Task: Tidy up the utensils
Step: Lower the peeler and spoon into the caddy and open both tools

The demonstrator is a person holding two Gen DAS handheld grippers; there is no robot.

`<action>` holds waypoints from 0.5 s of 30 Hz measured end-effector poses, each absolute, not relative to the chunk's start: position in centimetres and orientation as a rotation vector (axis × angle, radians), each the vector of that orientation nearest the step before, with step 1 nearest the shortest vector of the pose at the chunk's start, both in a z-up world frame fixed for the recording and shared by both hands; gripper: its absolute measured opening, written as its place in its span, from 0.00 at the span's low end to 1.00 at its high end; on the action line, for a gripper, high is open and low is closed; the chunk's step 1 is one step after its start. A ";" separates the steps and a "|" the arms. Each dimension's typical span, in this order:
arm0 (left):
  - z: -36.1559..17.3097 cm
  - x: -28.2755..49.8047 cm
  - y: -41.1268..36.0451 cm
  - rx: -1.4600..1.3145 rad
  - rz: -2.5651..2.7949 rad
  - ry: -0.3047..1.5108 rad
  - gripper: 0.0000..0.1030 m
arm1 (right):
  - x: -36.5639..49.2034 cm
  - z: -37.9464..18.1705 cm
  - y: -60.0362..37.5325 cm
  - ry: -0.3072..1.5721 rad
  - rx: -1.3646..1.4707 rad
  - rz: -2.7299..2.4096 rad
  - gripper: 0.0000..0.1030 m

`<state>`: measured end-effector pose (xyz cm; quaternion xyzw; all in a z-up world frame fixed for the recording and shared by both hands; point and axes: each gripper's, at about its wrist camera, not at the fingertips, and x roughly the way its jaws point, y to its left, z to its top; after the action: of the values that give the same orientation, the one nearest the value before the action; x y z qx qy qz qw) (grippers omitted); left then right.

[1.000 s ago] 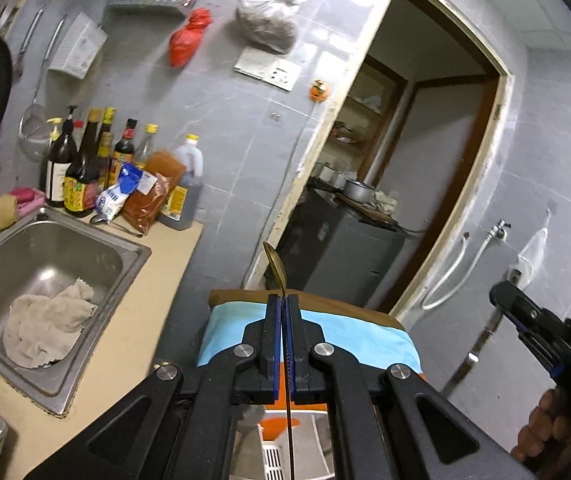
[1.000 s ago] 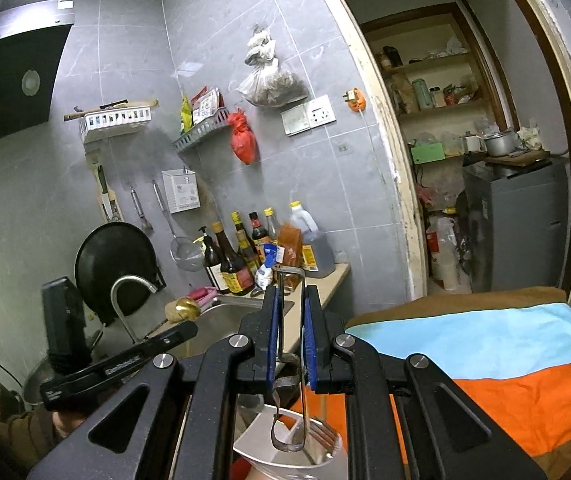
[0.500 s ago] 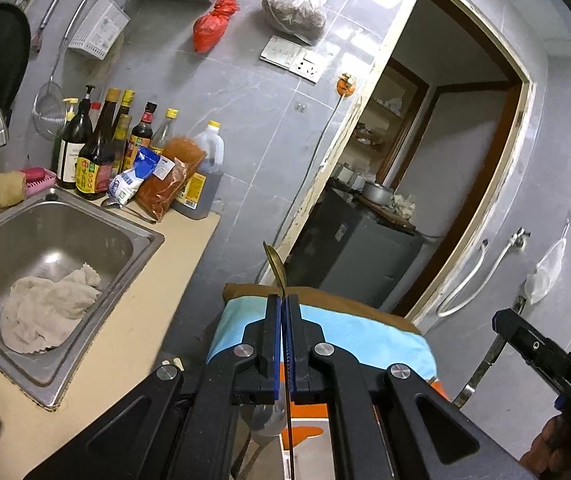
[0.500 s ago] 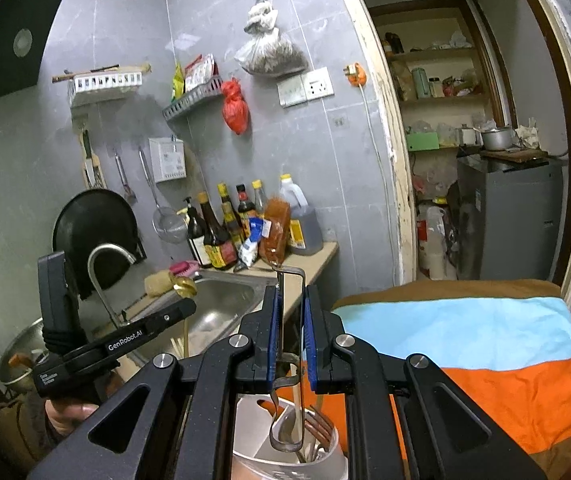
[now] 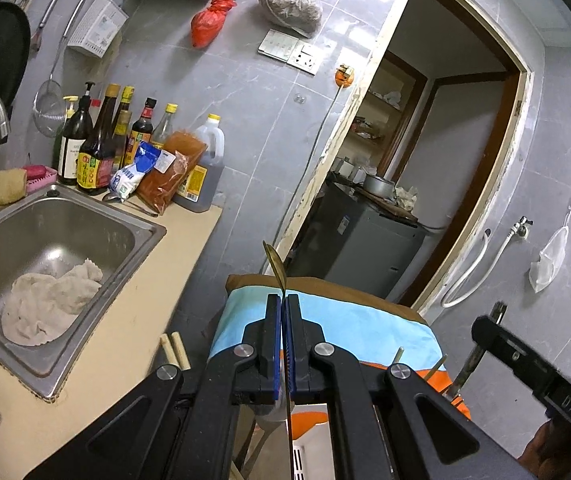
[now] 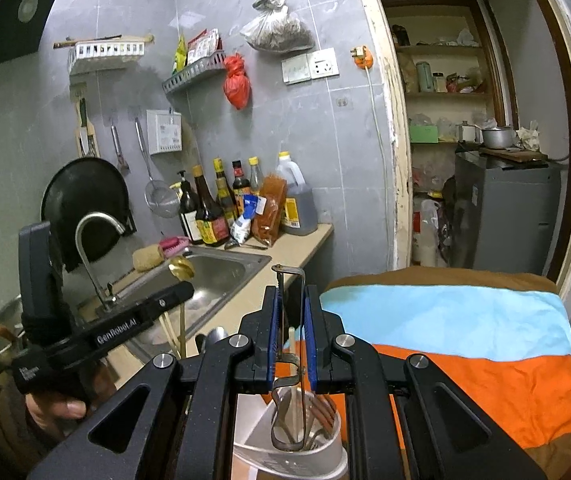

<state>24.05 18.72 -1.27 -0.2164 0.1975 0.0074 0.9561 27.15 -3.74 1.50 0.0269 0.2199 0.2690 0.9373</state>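
My left gripper (image 5: 284,300) is shut on a thin gold spoon (image 5: 275,264), seen edge-on, bowl end up; the same gold spoon (image 6: 181,268) and the left gripper (image 6: 181,292) show in the right wrist view, above the counter edge. My right gripper (image 6: 291,292) is shut on a metal wire-frame utensil (image 6: 290,276) whose lower loop hangs inside a white utensil holder (image 6: 285,452). The holder stands on the striped cloth and holds forks (image 6: 321,408) and other utensils. A pair of wooden chopsticks (image 5: 175,350) pokes up near the counter edge.
A steel sink (image 5: 57,232) with a white rag (image 5: 49,300) lies left, with a tap (image 6: 93,256). Sauce bottles (image 5: 101,144) and an oil jug (image 5: 201,168) line the wall. A blue, orange and brown cloth (image 6: 465,336) covers the surface. A doorway (image 5: 425,168) opens behind.
Both grippers have lowered toward the holder and cloth. The wire utensil has sunk deeper into the white holder. The left gripper with the gold spoon has come closer to the holder.
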 end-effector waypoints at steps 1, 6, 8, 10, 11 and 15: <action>-1.4 24.0 18.8 -0.443 0.015 0.400 0.03 | 27.1 1.3 -3.7 0.453 0.056 0.547 0.10; -1.9 23.5 19.3 -0.478 0.025 0.382 0.03 | 27.0 0.6 -3.6 0.468 0.057 0.528 0.10; -2.2 23.4 19.6 -0.498 0.024 0.377 0.03 | 26.9 0.4 -3.6 0.469 0.060 0.526 0.10; -2.5 23.4 19.7 -0.509 0.029 0.372 0.03 | 26.9 0.2 -3.5 0.477 0.061 0.526 0.10; -2.6 23.4 19.8 -0.517 0.028 0.370 0.03 | 26.9 0.2 -3.4 0.478 0.059 0.526 0.10; -3.2 23.6 19.9 -0.526 0.031 0.375 0.03 | 26.7 0.0 -3.1 0.486 0.054 0.528 0.10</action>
<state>23.60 19.94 -3.21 -0.2582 0.1842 0.0152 0.9482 26.69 -3.07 0.04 0.0263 0.2377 0.2581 0.9361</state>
